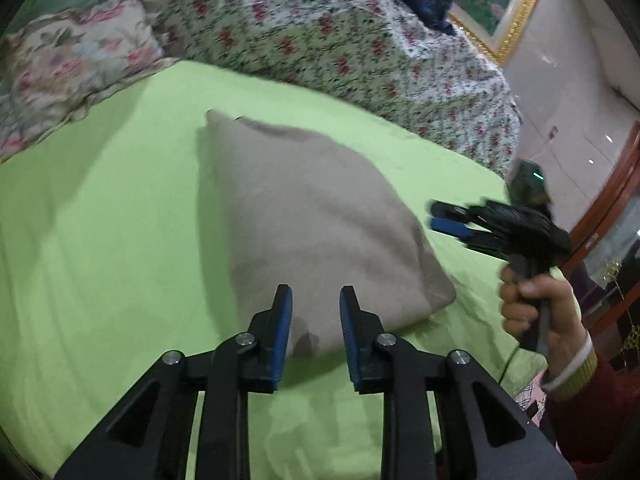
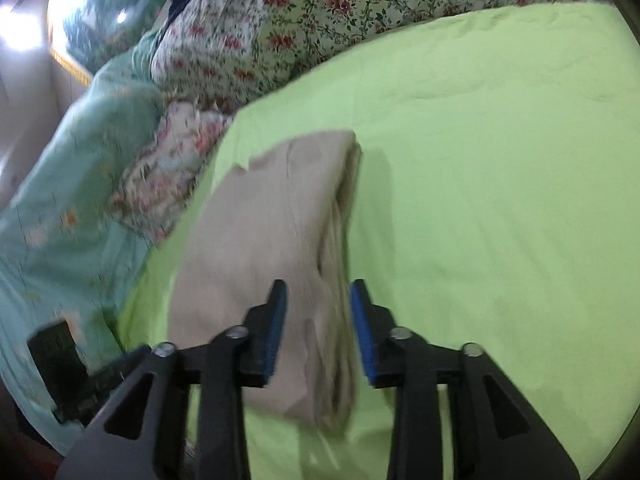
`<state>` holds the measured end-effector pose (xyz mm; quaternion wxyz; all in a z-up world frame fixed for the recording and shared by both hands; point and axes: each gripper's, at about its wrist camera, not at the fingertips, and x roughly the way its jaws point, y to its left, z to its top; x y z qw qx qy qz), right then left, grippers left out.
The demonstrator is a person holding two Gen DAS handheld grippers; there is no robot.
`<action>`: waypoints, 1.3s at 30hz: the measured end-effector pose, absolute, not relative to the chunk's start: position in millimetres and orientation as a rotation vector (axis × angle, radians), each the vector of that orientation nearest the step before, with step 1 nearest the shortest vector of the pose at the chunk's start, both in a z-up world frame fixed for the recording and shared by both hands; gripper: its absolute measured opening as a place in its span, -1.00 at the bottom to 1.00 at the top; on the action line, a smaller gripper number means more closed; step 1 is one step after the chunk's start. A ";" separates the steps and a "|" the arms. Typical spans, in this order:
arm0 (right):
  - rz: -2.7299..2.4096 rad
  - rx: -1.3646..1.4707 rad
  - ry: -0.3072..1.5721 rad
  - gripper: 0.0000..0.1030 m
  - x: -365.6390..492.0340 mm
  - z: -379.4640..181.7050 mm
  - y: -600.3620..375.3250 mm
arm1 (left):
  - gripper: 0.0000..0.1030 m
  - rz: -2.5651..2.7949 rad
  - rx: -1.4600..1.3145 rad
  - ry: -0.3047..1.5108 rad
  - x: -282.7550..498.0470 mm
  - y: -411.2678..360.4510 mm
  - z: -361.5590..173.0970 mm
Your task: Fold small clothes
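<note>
Your folded beige garment (image 1: 316,216) lies flat on the lime-green bed sheet (image 1: 100,240), a soft matte block running from lower right to upper left in the left wrist view. Only the right wrist view shows its stacked layered edge (image 2: 340,280) along the right side, long axis running up the frame. Your left gripper (image 1: 316,312) hovers over its near corner, jaws spread, nothing pinched. Your right gripper (image 2: 318,316) has jaws spread astride that edge, pads clear. A floral quilt (image 1: 320,40) bunches behind; only the left view shows your right hand (image 1: 536,304).
</note>
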<state>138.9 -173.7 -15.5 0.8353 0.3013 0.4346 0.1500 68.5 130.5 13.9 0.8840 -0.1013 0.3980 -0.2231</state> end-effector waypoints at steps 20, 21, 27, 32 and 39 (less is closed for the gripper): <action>0.326 0.531 1.003 -0.65 233.2 -51.8 -153.8 | -0.53 -0.482 -0.203 0.941 94.4 107.3 -45.0; 0.327 0.551 1.003 -0.61 231.0 -49.1 -157.6 | -0.53 -0.478 -0.208 0.949 94.0 109.1 -45.0; 0.280 0.484 0.922 -0.51 189.9 -12.3 -164.3 | -0.61 -0.484 -0.219 0.979 92.9 118.0 -38.9; 0.343 0.476 0.839 -0.51 156.7 12.3 -154.1 | -0.46 -0.501 -0.231 0.899 87.7 119.9 -0.7; 0.280 0.338 0.976 -0.56 159.5 -23.2 -118.4 | -0.28 -0.432 -0.227 0.928 120.5 116.4 -15.6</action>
